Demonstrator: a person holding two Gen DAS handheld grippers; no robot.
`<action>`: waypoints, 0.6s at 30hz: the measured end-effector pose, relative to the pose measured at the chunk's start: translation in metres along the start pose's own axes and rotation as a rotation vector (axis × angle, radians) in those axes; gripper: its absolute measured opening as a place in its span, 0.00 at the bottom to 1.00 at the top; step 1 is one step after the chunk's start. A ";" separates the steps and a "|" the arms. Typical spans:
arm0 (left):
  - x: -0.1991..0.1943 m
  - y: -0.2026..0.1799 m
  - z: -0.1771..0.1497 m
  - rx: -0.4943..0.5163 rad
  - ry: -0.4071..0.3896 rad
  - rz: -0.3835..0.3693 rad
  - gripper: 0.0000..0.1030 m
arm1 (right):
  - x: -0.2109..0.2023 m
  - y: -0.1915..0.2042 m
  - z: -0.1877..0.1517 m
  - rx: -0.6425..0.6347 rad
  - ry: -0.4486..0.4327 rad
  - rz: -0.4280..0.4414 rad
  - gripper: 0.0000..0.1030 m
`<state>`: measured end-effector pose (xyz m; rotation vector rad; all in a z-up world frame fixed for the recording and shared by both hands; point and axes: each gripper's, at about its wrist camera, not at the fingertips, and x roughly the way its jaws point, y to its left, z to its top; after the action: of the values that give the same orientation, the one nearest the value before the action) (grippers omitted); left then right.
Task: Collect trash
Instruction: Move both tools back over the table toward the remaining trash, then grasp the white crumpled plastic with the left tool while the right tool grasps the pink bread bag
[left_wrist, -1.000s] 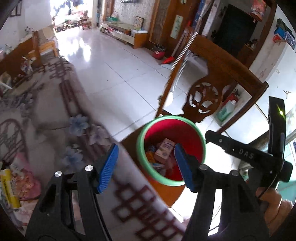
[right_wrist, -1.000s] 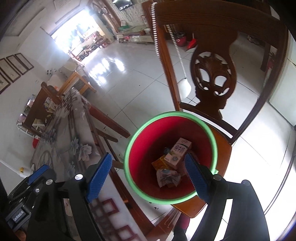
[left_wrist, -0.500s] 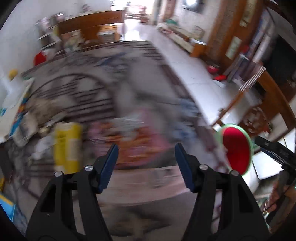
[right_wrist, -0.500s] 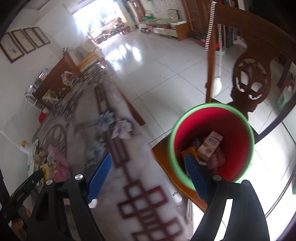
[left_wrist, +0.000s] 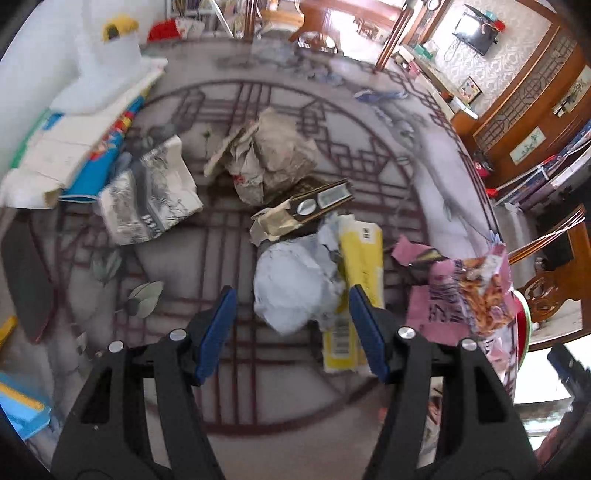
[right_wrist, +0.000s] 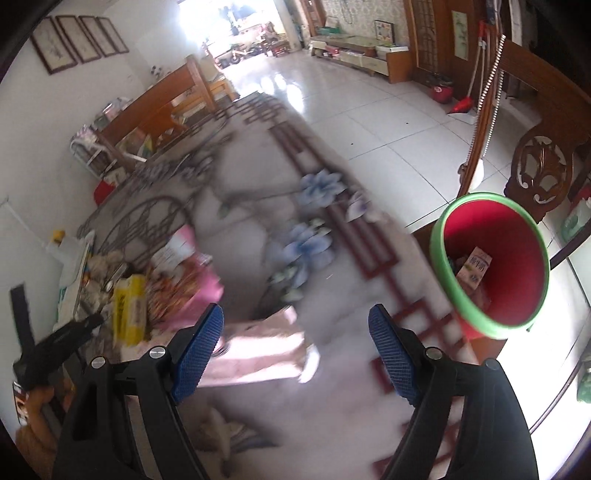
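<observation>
On the patterned tablecloth lies a heap of trash: a crumpled white paper ball, a yellow packet, a pink snack wrapper, brown crumpled paper and a dark flat box. My left gripper hangs open just above the white ball, nothing pressed between its blue pads. The right gripper is open and empty over the cloth, with a pink-striped wrapper lying under it. A red bin with a green rim stands off to its right on a chair seat, with a small carton inside.
A grey printed carton and stacked papers with a white jug sit at the table's left. A carved wooden chair rises behind the bin. Tiled floor stretches beyond the table edge. The bin's rim shows at the far right.
Both grippers swung away from above the bin toward the table. The left one now hovers over the trash heap; the bin has slid to the right in the right wrist view.
</observation>
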<state>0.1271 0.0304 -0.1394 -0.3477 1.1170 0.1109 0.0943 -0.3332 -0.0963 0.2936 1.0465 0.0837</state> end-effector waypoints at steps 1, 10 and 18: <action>0.008 0.002 0.002 -0.002 0.018 -0.009 0.56 | -0.001 0.007 -0.005 -0.006 0.001 -0.005 0.76; 0.011 0.015 -0.003 0.008 0.037 -0.109 0.29 | -0.008 0.039 -0.021 -0.004 -0.010 -0.013 0.76; -0.020 0.048 -0.039 0.047 0.055 -0.102 0.28 | 0.030 0.068 -0.013 -0.030 0.082 0.038 0.80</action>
<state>0.0720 0.0644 -0.1470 -0.3664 1.1524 -0.0149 0.1028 -0.2598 -0.1082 0.2846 1.1207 0.1467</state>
